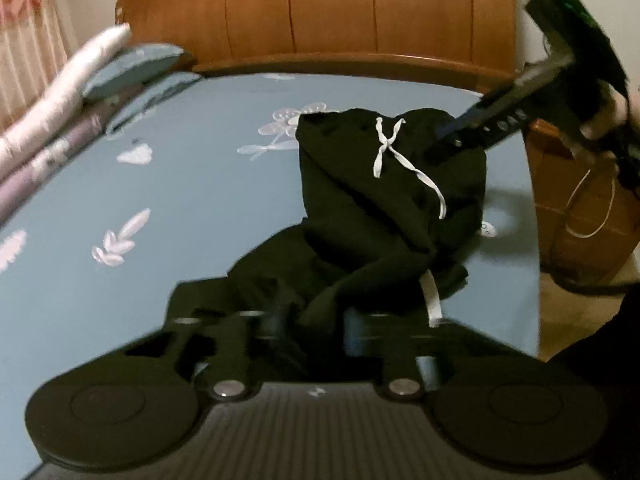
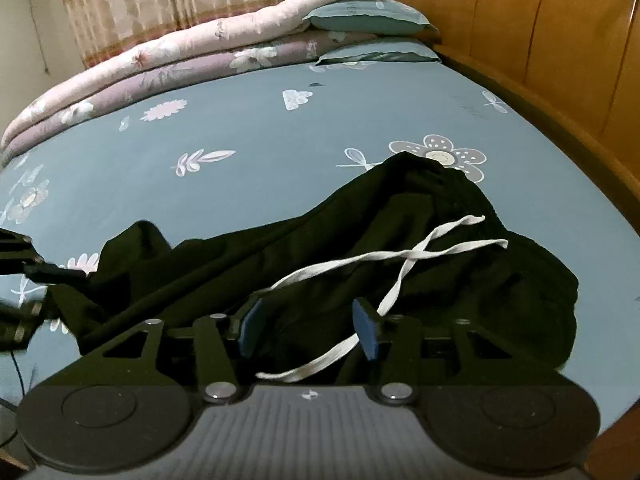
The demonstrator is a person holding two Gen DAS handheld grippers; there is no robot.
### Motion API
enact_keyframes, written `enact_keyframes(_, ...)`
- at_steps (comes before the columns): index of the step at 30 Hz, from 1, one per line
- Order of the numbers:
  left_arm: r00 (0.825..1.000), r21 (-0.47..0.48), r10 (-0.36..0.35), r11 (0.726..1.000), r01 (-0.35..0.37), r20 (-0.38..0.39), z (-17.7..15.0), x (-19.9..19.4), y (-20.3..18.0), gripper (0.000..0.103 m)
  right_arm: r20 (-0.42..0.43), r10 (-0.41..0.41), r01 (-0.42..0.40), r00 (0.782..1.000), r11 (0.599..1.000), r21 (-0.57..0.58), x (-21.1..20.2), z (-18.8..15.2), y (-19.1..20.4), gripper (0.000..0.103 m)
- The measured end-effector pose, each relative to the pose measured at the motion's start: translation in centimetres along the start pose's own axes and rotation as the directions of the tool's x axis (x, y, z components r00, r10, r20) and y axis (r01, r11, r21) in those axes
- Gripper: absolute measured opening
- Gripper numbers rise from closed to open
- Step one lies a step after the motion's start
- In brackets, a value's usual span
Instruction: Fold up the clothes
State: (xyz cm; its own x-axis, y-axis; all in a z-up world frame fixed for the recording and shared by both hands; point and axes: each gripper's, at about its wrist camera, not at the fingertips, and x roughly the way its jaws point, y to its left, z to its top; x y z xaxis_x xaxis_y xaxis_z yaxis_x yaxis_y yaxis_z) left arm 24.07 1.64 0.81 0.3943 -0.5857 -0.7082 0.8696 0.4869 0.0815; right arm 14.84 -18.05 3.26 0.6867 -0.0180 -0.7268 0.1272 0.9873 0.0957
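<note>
while the black drawstring garment point(image 2: 360, 272) lies bunched on the blue flowered bedsheet point(image 2: 256, 136) near the wooden headboard point(image 1: 320, 8), both grippers are in its cloth. the left gripper point(image 1: 312, 320) has dark fabric running between its fingers, and the jaws look closed on that fold, though blur softens the view. the right gripper point(image 2: 308, 328) sits at the waistband end with its blue pads point(image 2: 370, 334) standing apart, cloth and the white drawstring point(image 2: 400, 256) lying between them; it does not look clamped. my reading is that the garment is being taken up or spread, not yet a neat fold, for it lies rumpled and twisted. the next move calls for the right jaws to catch cloth rather than cord, then both ends to be drawn apart flat.
</note>
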Motion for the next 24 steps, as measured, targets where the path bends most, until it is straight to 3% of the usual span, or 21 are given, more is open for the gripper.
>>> enact_keyframes(4, 0.999, -0.05, 0.01, 0.999, -0.008, 0.033, -0.2, -0.3, 1.3, 0.006, -0.014, -0.014, 0.014, 1.0, 1.0, -0.026, -0.6, -0.5, 1.1, 0.06)
enact_keyframes(8, 0.996, -0.129, 0.057, 0.99, -0.049, 0.063, 0.4, -1.0, 3.5, 0.006, -0.032, -0.023, 0.022, 0.999, 0.999, -0.023, -0.6, -0.8, 1.5, 0.06)
enact_keyframes(14, 0.986, -0.16, 0.154, 0.977, -0.142, 0.065, 1.8, -0.6, 7.5, 0.006, -0.036, -0.016, 0.015, 0.999, 1.0, -0.02, -0.9, -1.2, 1.5, 0.06)
enact_keyframes(19, 0.98, -0.235, 0.195, 0.955, -0.182, 0.031, 3.8, 1.3, 11.0, 0.006, -0.027, 0.0, -0.001, 1.0, 1.0, -0.015, -0.8, -1.3, 0.4, 0.06)
enact_keyframes(24, 0.953, -0.265, 0.299, 0.916, -0.303, -0.056, 5.5, 3.7, 13.9, 0.006, -0.016, 0.028, -0.028, 0.999, 0.999, -0.017, -0.5, -1.1, -0.7, 0.06)
